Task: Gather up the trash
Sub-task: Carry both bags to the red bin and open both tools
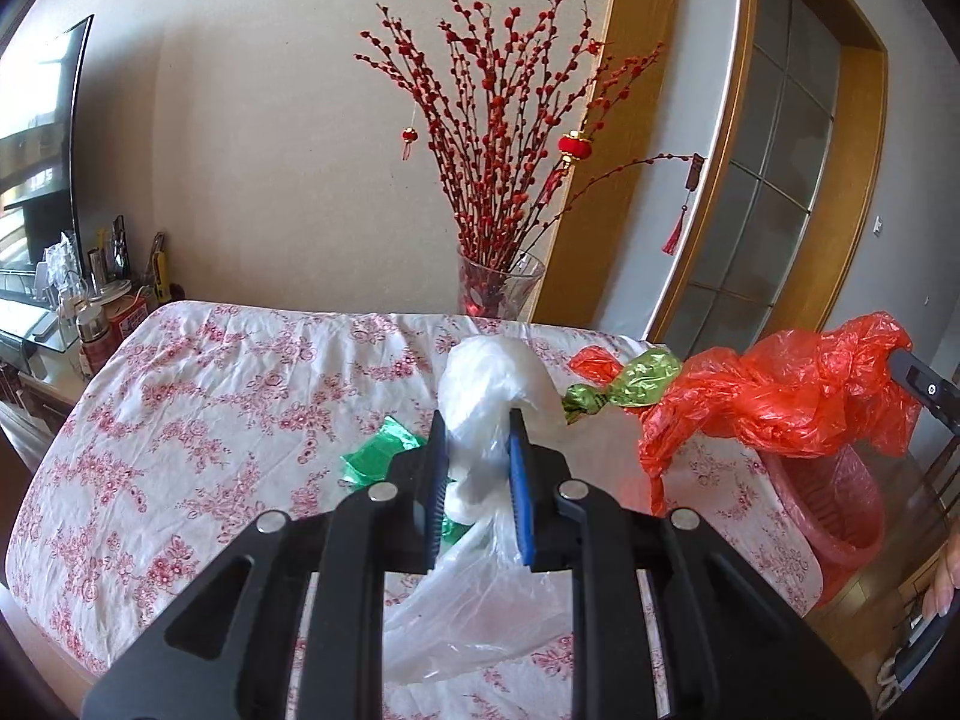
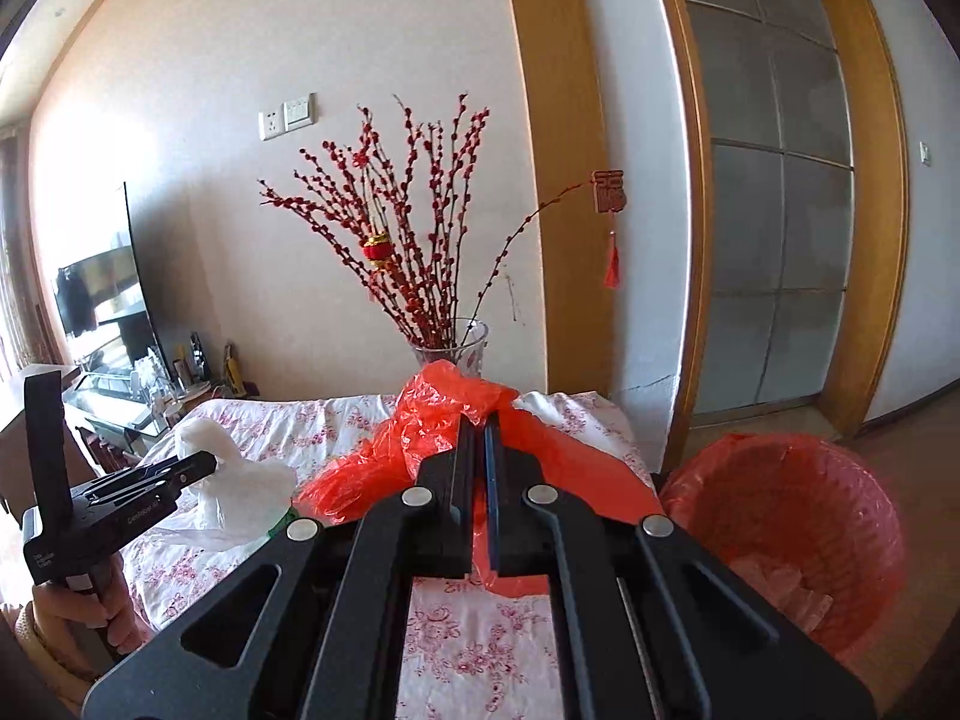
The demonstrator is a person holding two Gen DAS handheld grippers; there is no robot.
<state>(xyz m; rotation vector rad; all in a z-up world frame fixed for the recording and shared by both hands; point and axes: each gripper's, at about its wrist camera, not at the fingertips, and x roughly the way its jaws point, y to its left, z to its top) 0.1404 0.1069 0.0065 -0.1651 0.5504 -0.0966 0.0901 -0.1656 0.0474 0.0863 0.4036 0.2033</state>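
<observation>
My left gripper [image 1: 477, 420] is shut on a crumpled white plastic bag [image 1: 480, 474], held above the flowered tablecloth [image 1: 198, 396]. The same white bag [image 2: 240, 492] and left gripper show at the left of the right wrist view. My right gripper [image 2: 478, 420] is shut on a red plastic bag [image 2: 420, 438]; in the left wrist view that red bag [image 1: 774, 396] hangs at the right, knotted with a green foil wrapper [image 1: 624, 390]. A green wrapper [image 1: 375, 450] lies on the cloth behind my left fingers. A bin lined with red plastic [image 2: 792, 534] stands beside the table.
A glass vase of red branches [image 1: 498, 288] stands at the table's far edge. A television and a cluttered shelf [image 1: 90, 300] are at the far left. A wooden-framed glass door [image 2: 774, 240] is at the right. A hand [image 2: 78, 612] holds the left gripper's handle.
</observation>
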